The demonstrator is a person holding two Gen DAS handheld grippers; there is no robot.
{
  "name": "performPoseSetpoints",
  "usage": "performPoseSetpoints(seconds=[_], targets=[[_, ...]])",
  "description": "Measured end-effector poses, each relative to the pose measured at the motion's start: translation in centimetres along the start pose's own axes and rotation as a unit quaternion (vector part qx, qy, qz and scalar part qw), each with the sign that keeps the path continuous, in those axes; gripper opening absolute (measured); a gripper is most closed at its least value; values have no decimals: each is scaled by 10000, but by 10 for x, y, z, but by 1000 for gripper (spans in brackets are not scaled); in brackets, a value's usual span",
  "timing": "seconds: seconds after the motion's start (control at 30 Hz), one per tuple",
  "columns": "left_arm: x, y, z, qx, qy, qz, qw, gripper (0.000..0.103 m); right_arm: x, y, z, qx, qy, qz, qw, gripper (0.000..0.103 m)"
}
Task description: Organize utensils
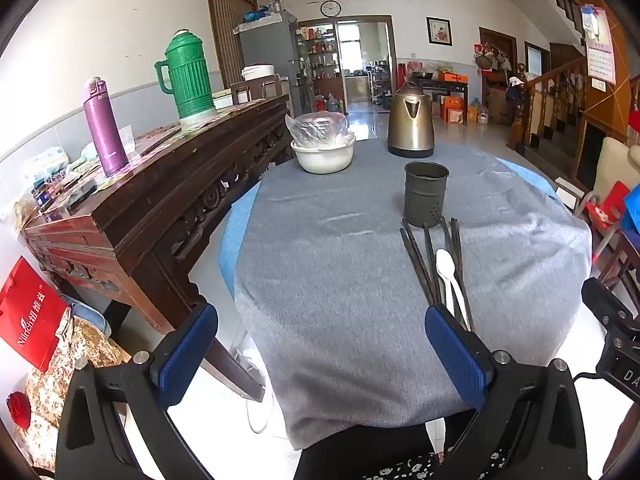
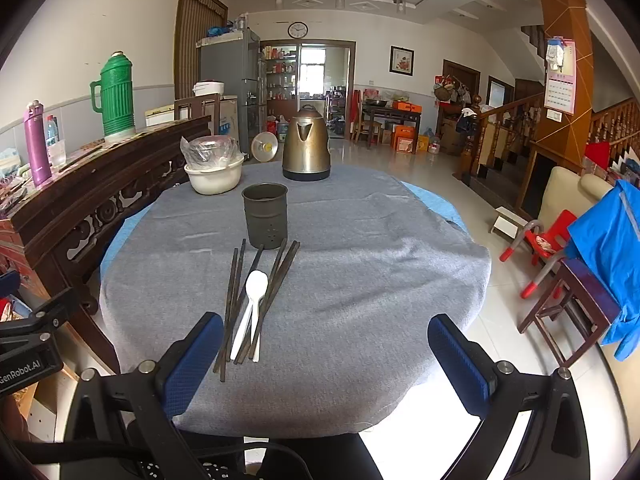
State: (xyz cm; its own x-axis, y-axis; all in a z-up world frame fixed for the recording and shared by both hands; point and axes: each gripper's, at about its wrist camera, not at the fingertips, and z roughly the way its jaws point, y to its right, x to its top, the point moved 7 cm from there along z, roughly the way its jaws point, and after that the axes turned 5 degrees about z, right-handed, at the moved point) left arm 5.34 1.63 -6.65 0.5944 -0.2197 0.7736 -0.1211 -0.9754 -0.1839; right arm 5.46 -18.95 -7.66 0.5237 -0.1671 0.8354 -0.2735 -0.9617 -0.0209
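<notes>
Grey cloth covers a round table (image 2: 360, 280) in a cluttered family room, where dark chopsticks (image 2: 276, 280) and white spoons (image 2: 256, 284) lie fanned just short of a perforated metal holder (image 2: 265, 216). Both tools hover empty at the near edge, the left gripper (image 1: 320, 356) and right gripper (image 2: 326, 364) each with fingers (image 2: 460, 364) spread wide. From the right wrist the utensils start beside the left finger and run ahead of it; from the left wrist they sit beyond the right finger. A clean start would likely close on one chopstick end, lift, tip it upright and lower it into the holder. Only the right view shows the utensils' near ends; only the left shows a red bag (image 1: 30, 316) on the floor.
</notes>
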Motion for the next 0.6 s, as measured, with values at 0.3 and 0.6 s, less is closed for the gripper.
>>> performPoseSetpoints(seconds=[0.3, 0.6], targets=[[-2, 1, 0, -18, -12, 13, 10000, 103, -1, 2, 3, -36, -67, 48, 10000, 103], [-4, 4, 4, -44, -68, 56, 10000, 103, -5, 7, 8, -9, -187, 108, 9998, 103]])
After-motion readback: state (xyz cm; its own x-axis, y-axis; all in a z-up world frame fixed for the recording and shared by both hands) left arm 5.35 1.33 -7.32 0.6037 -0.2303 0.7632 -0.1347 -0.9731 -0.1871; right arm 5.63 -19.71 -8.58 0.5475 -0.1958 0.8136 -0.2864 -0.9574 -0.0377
